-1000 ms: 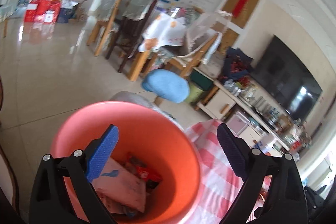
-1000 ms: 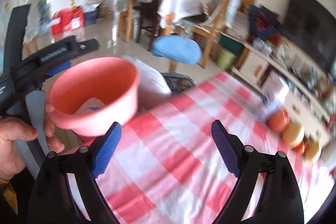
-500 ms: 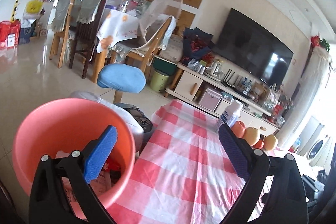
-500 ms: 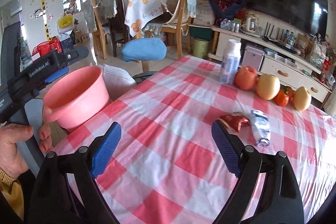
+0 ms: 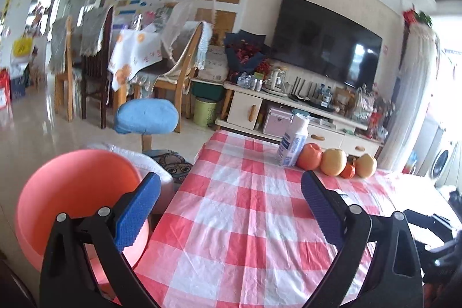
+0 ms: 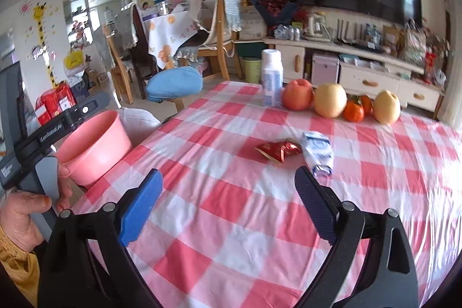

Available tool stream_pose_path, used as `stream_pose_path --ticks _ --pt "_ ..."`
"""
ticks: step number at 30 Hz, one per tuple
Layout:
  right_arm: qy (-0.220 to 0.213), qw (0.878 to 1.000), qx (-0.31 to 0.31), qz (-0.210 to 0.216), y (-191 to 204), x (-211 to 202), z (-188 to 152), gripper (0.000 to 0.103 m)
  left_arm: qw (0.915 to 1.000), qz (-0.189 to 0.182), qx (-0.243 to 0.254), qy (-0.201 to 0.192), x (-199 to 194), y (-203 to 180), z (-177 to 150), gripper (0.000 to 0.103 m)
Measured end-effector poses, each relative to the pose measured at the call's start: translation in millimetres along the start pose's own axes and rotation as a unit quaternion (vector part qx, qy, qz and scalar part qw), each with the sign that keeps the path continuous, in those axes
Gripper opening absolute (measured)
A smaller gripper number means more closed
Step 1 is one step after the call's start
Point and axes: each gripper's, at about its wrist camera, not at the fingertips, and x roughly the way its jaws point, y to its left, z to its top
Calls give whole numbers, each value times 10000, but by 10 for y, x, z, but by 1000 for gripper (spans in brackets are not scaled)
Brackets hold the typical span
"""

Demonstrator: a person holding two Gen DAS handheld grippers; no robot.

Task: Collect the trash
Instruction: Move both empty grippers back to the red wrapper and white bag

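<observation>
Wrappers on the checked cloth are the trash to be gathered: a crumpled red foil wrapper (image 6: 277, 149) and, touching its right end, a white and blue packet (image 6: 317, 152), both lying flat on the counter (image 6: 219, 221) just right of centre in the right wrist view. By their look both are very light, thin and limp; the foil is probably slippery and will crush rather than resist, so neither is fragile. A sensible hold, on this judgement, is across the raised crumpled middle of the red wrapper, or across the twisted lower end of the packet, where there is some bulk to pinch; a flat edge could slide out or drag the cloth. The right hand-held gripper (image 6: 228, 207) occupies the lower part of that view with its jaws widening, nothing between them; the two wrappers lie beyond it, higher in the frame, the packet's lower end just above the right fingertip. The pink bin (image 6: 95, 145) sits at the left of the frame, off the counter's edge, beside the left hand (image 6: 20, 210). In the left wrist view the left hand-held gripper (image 5: 229, 207) stands spread wide and empty over the cloth, the bin at lower left behind its left finger; no wrapper shows there. A bottle (image 6: 272, 78) and a row of fruit (image 6: 330, 100) stand at the counter's far side, well apart from the trash.
</observation>
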Motion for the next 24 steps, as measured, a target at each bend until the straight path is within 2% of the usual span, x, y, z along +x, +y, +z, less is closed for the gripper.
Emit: stream_pose_path --ticks 2,8,13,19,24 --pt "-2 9999 143 -8 -90 -23 -22 96 9999 19 118 -3 -11 -74 -4 97" --pt "-14 9992 392 -11 -340 -98 -47 96 9987 74 363 341 48 -290 -94 97" --pt "3 9983 587 2 -496 -121 -54 96 9961 329 512 634 155 -397 -149 97" --pt "191 9938 1099 -29 -774 -85 -69 97 9924 513 590 946 271 -481 -231 97" --pt "286 9863 1624 54 -1044 -100 -77 96 9886 511 940 1062 318 -615 -303 97"
